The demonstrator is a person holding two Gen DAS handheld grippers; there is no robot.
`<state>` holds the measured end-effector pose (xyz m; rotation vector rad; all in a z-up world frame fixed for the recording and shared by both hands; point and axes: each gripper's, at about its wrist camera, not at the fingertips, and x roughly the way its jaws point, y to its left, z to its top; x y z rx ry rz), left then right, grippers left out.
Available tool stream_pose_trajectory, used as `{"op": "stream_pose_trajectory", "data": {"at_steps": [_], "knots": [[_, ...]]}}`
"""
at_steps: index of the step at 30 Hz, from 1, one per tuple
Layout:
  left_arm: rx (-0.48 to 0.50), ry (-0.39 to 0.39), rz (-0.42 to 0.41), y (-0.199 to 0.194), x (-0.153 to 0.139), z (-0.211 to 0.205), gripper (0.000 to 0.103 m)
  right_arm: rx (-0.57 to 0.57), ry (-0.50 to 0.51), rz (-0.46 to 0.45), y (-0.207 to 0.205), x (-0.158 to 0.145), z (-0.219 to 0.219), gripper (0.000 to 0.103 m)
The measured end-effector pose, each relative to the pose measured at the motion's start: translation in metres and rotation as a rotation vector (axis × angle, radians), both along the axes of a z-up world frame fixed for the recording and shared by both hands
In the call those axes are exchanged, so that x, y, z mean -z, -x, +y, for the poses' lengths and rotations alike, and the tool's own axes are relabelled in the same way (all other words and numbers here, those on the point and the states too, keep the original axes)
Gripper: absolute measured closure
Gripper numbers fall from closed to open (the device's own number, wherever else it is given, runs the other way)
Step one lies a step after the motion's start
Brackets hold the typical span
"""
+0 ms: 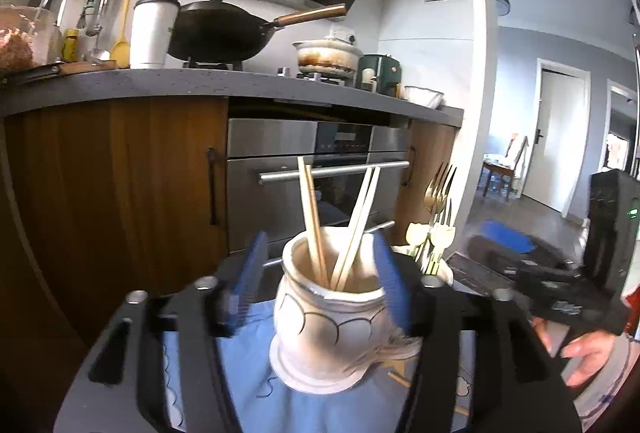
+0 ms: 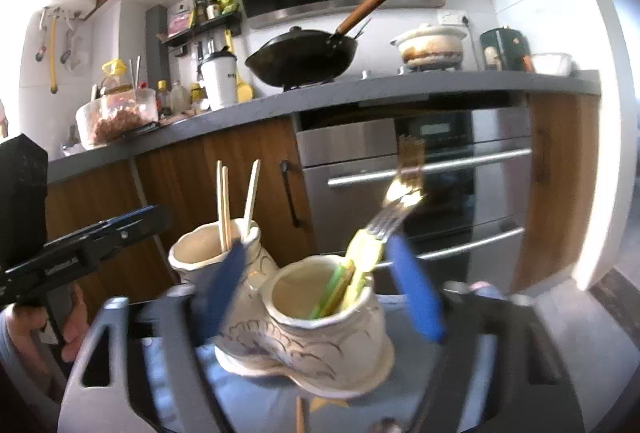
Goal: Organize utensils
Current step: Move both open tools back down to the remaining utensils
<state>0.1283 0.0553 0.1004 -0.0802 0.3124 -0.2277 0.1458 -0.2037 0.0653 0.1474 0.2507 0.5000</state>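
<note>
A cream double ceramic holder (image 1: pixel 332 333) stands on a blue cloth (image 1: pixel 256 349). Its near cup holds several wooden chopsticks (image 1: pixel 312 225); the cup behind holds gold forks (image 1: pixel 440 189) with pale yellow handles. My left gripper (image 1: pixel 320 281) is open, its blue pads on either side of the chopstick cup. In the right wrist view the fork cup (image 2: pixel 324 305) is nearest, with forks (image 2: pixel 400 201) and a green utensil (image 2: pixel 332 287) in it, and the chopsticks (image 2: pixel 224 209) stand in the left cup. My right gripper (image 2: pixel 320 289) is open around the fork cup, empty.
A grey kitchen counter (image 1: pixel 224 85) with a black wok (image 1: pixel 224 29), a white tumbler (image 1: pixel 152 33) and a clay pot (image 1: pixel 328 53) runs behind. A steel oven (image 1: pixel 320 169) sits below it. A loose chopstick (image 2: pixel 299 413) lies on the cloth.
</note>
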Motion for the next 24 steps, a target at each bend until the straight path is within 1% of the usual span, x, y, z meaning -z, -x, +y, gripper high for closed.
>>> {"op": "stream_pose_trajectory", "data": {"at_steps": [1, 3, 4, 7, 9, 13, 17, 21, 23, 24], "knots": [[-0.008, -0.002, 0.0, 0.003, -0.001, 0.0, 0.024, 0.002, -0.01, -0.002, 0.004, -0.002, -0.006, 0.008], [-0.036, -0.017, -0.015, 0.012, -0.003, 0.001, 0.011, 0.015, -0.029, 0.007, 0.011, -0.008, -0.019, 0.006], [-0.043, -0.026, -0.021, 0.017, -0.005, 0.001, 0.007, 0.025, -0.036, 0.007, 0.015, -0.01, -0.025, 0.005], [-0.05, -0.051, -0.023, 0.029, -0.007, -0.001, 0.006, 0.063, -0.031, 0.015, 0.026, -0.014, -0.043, 0.005], [-0.05, -0.064, -0.012, 0.035, -0.007, -0.003, 0.006, 0.099, -0.002, 0.03, 0.033, -0.013, -0.053, 0.005], [-0.046, -0.084, 0.049, 0.046, 0.004, -0.01, 0.006, 0.132, 0.065, 0.106, 0.04, 0.002, -0.061, 0.005], [-0.036, -0.096, 0.115, 0.051, 0.026, -0.017, 0.006, 0.16, 0.161, 0.174, 0.045, 0.024, -0.06, 0.005], [-0.037, -0.123, 0.201, 0.05, 0.052, -0.027, 0.006, 0.153, 0.213, 0.233, 0.046, 0.041, -0.055, 0.005], [-0.037, -0.106, 0.249, 0.048, 0.065, -0.031, 0.006, 0.142, 0.231, 0.266, 0.044, 0.048, -0.051, 0.005], [-0.031, -0.083, 0.277, 0.046, 0.071, -0.033, 0.006, 0.139, 0.25, 0.287, 0.042, 0.054, -0.047, 0.005]]}}
